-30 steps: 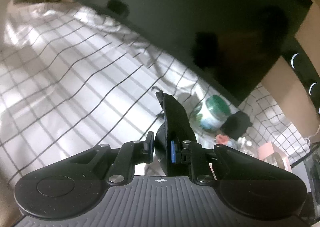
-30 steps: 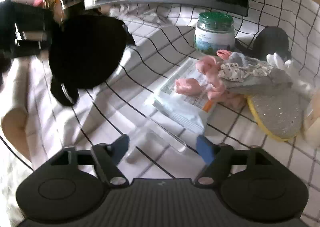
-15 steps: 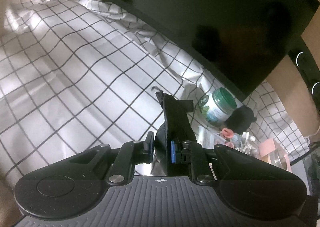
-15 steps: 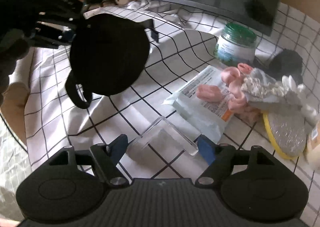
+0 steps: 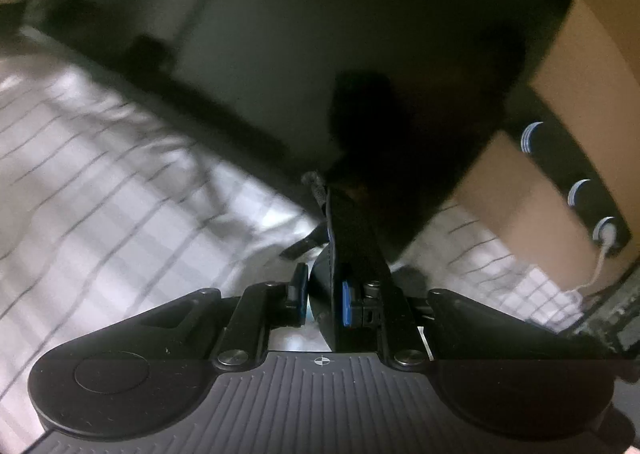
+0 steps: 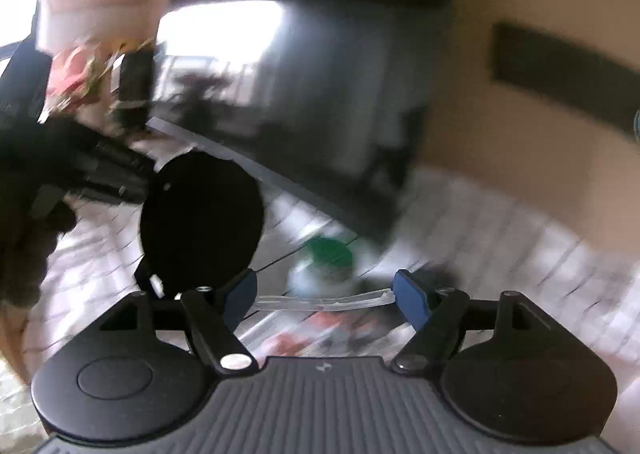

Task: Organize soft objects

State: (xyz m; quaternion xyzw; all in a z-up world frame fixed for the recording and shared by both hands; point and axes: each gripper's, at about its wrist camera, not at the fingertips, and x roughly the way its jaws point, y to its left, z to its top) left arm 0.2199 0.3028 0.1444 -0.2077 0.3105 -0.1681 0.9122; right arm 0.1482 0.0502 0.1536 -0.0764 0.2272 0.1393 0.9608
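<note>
My left gripper [image 5: 324, 302] is shut on a black soft round pad [image 5: 352, 238], seen edge-on and held above the checked cloth [image 5: 100, 213]. In the right wrist view the same black pad [image 6: 200, 221] hangs at the left, held by the left gripper [image 6: 120, 173]. My right gripper [image 6: 326, 296] is open wide, with a clear plastic piece [image 6: 320, 300] spanning between its blue pads. Blurred pink soft items [image 6: 320, 330] lie below it.
A dark monitor [image 5: 320, 53] stands behind the cloth. A green-lidded jar [image 6: 326, 262] sits just past the right gripper. A tan wall [image 6: 520, 113] and a black strip with round sockets [image 5: 576, 181] are at the right. Both views are motion-blurred.
Both grippers have tilted upward. The right gripper has moved forward onto the clear plastic piece, which now sits between its fingers. The left gripper still holds the black pad.
</note>
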